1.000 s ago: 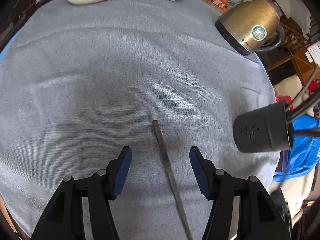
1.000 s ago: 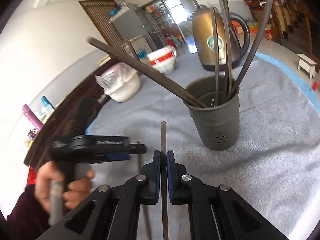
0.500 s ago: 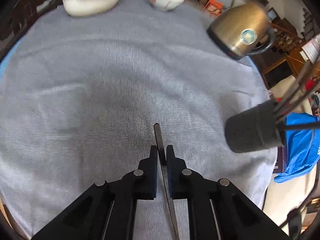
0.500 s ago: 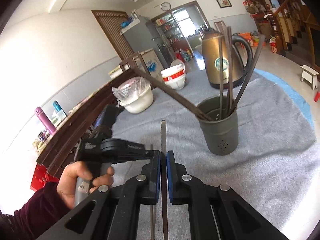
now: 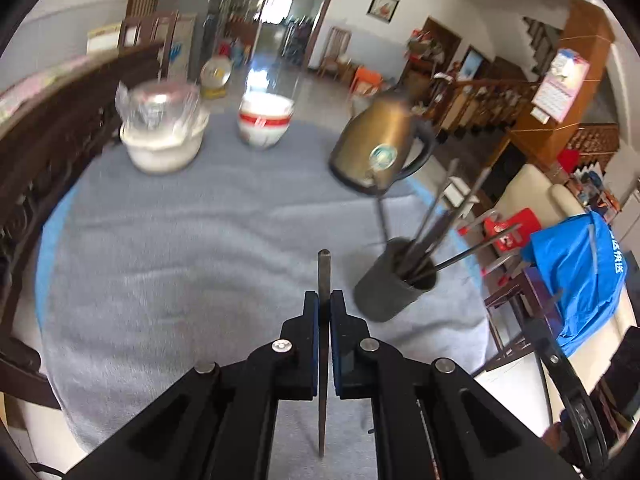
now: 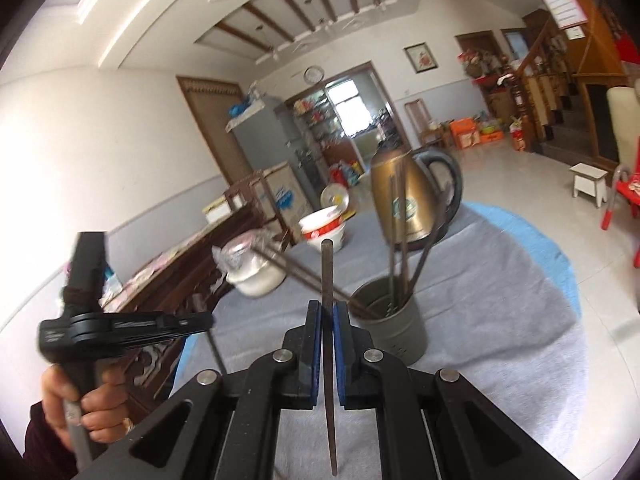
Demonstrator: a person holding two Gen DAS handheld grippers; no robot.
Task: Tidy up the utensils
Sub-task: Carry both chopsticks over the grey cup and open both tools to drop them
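My left gripper (image 5: 324, 300) is shut on a dark chopstick (image 5: 324, 268), held off the grey tablecloth (image 5: 180, 264) with its blunt end pointing forward. The dark grey utensil holder (image 5: 390, 296) stands to its right with several chopsticks leaning in it. My right gripper (image 6: 327, 312) is shut on a second dark chopstick (image 6: 326, 268), just left of and in front of the holder (image 6: 394, 336). In the right wrist view the left gripper (image 6: 206, 320) hovers at the left in a hand (image 6: 90, 400), its chopstick hanging below the tip.
A gold kettle (image 5: 380, 148) stands behind the holder. A white tub covered in plastic (image 5: 162, 140) and a red-and-white bowl (image 5: 264, 124) sit at the table's far edge. A dark wooden rail (image 5: 44, 140) runs along the left. Blue fabric (image 5: 576, 272) hangs off the table's right.
The left gripper closed on the chopstick lying on the cloth and lifted it while tilting up. The right gripper rose with its chopstick, so the holder sits lower in its view.
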